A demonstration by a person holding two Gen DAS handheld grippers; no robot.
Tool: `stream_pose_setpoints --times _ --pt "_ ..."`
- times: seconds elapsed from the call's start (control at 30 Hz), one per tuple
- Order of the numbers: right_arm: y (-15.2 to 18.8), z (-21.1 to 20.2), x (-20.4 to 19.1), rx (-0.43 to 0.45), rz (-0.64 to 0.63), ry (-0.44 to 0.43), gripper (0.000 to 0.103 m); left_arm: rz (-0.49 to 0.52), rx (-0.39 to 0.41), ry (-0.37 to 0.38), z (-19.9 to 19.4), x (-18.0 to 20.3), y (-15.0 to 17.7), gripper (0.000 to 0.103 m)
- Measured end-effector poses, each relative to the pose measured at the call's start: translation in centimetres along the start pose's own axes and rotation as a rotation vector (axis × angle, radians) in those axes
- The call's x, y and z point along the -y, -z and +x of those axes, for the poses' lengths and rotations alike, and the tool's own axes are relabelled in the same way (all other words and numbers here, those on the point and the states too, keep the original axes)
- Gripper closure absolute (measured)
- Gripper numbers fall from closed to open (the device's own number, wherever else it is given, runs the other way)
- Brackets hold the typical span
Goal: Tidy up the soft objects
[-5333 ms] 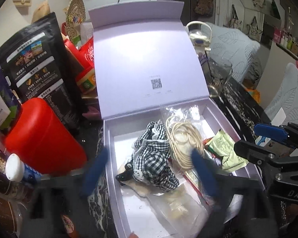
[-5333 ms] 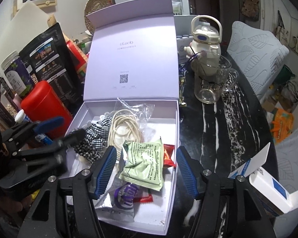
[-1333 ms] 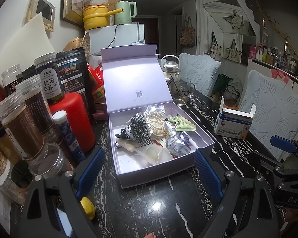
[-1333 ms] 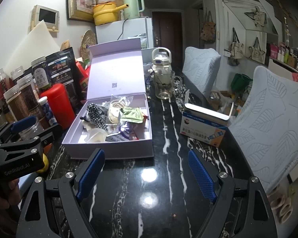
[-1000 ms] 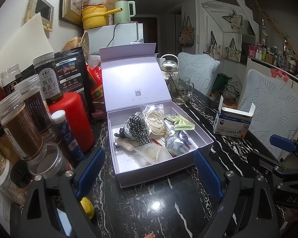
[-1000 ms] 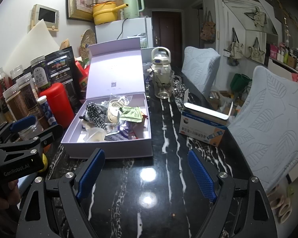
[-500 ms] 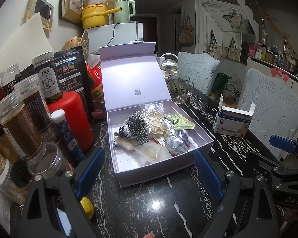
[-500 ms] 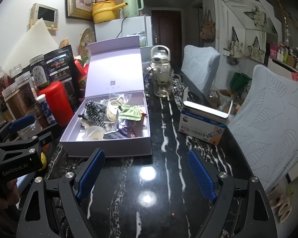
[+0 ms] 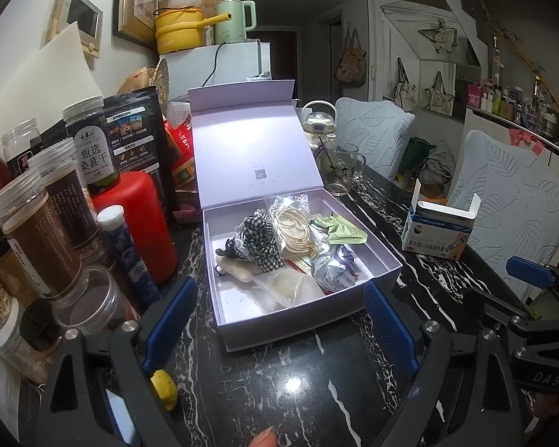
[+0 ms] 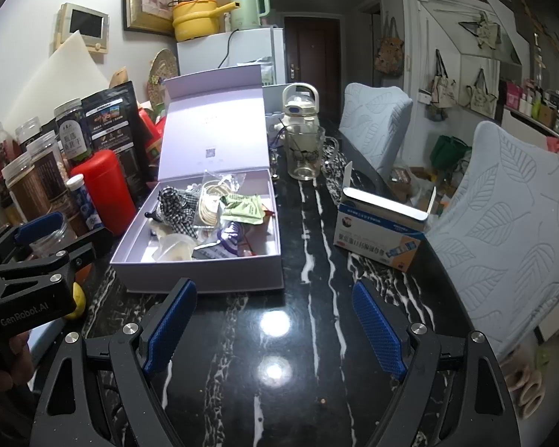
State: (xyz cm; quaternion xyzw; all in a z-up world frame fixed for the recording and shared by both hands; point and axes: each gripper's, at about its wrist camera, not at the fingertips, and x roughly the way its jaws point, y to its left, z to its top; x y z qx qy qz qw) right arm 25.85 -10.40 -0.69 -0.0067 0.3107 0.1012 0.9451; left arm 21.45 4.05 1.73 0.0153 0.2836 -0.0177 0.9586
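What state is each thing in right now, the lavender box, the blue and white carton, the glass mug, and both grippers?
lavender box: lid up, soft items inside.
blue and white carton: top flaps open.
glass mug: upright beyond the box.
left gripper: open, empty.
right gripper: open, empty.

Indoor lighting, moderate to dim, from overhead. Two round glare spots sit on the glossy black marbled surface [image 10: 309, 223] in the right wrist view; one spot shows in the left wrist view. The raised lid of the open lilac box [image 9: 257, 156] carries a bright wash near its top and fades to grey lower down. The far doorway [image 10: 313, 63] is dark. Both views show strong fisheye bending, with black vignetted corners. Focus is sharp throughout; no motion blur. Small print on jars and packets is mostly unreadable.
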Motion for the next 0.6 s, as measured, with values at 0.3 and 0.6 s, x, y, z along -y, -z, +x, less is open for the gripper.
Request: stream_pose_setpoints --times 0.3,0.6 --pt "0.37 -0.07 0.41 -0.011 0.01 0.008 0.016 -0.002 -0.012 0.0 0.05 0.0 -0.08 0.011" --pt "0.64 0.22 0.82 -0.028 0.029 0.015 0.016 0.014 -0.039 0.017 0.84 0.77 0.42 0.011"
